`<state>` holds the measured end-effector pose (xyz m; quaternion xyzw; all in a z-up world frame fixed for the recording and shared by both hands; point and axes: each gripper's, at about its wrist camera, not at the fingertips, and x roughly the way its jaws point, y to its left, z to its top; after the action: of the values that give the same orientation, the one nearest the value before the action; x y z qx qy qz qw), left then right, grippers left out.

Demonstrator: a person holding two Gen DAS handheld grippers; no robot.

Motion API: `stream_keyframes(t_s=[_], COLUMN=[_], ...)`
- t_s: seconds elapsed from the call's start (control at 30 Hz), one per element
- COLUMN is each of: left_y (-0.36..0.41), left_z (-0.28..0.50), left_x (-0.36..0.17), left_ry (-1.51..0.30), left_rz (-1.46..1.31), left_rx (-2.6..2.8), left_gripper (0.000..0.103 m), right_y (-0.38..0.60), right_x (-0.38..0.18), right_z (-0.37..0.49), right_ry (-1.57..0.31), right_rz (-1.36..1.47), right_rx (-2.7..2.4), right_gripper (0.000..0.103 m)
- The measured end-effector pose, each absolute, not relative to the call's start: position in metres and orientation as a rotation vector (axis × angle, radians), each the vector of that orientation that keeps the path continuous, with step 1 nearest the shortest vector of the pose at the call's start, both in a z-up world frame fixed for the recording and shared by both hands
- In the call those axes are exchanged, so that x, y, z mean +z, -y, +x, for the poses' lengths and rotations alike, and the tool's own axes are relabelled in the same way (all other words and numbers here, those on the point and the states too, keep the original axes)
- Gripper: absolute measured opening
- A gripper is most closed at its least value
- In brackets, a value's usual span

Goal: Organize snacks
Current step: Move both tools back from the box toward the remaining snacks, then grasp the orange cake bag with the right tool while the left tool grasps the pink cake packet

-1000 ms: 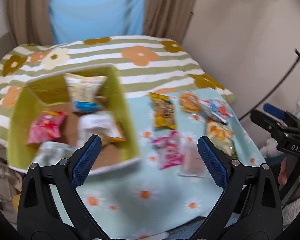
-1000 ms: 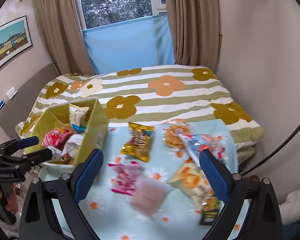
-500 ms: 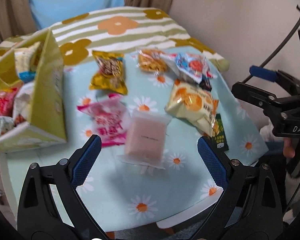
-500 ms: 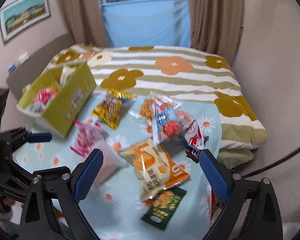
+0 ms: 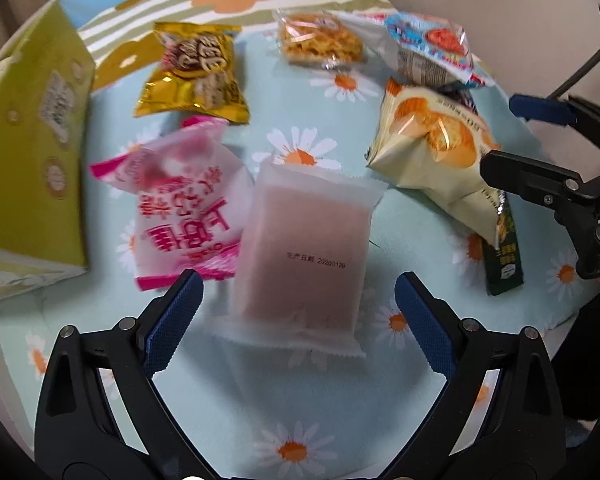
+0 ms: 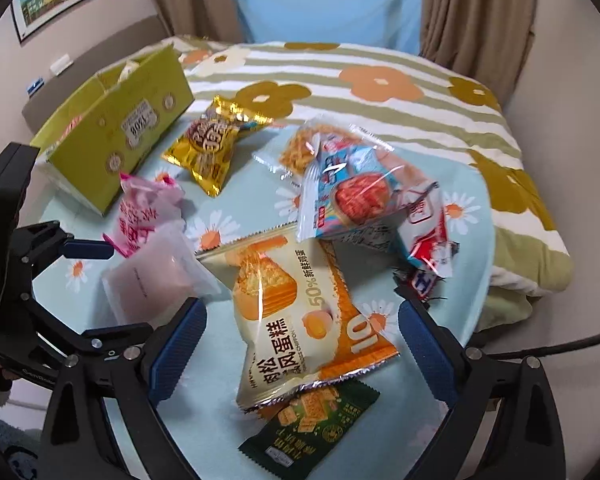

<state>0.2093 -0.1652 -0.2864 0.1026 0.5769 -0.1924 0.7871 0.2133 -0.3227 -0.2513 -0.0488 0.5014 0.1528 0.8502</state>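
- Holding our left gripper wide open, we hover over the frosted pink packet, nothing between its blue pads.
- Our right gripper, likewise spread wide and empty, hangs right of that packet, over the chiffon cake bag.
- Left of the packet lies the pink-lettered bag; farther left stands the yellow-green box.
- Beyond the packet rest the gold bag and noodle pack.

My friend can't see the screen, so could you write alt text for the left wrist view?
Open left gripper hovers over a frosted pink snack packet on a daisy tablecloth. Around it lie more snack bags, a yellow-green box at left, and the open right gripper at right.
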Motion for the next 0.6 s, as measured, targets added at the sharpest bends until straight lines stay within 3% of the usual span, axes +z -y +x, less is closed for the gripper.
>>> stream_keyframes(t_s=[0.33,0.6], left_y=[0.178,0.183], left_z=[0.215,0.217], left_x=[-0.306,-0.308], left_ry=[-1.254,-1.244], left_rz=[0.311,0.374], left_rx=[-0.431,-0.432], left_gripper=[0.092,0.076], right_y=[0.319,0.309], right_x=[-0.272,-0.28], right_z=[0.228,0.238], right_ry=[-1.124,-1.155], right_rz=[-0.131,-0.144], right_rx=[0.359,0.423], right_gripper=[0.096,0.096])
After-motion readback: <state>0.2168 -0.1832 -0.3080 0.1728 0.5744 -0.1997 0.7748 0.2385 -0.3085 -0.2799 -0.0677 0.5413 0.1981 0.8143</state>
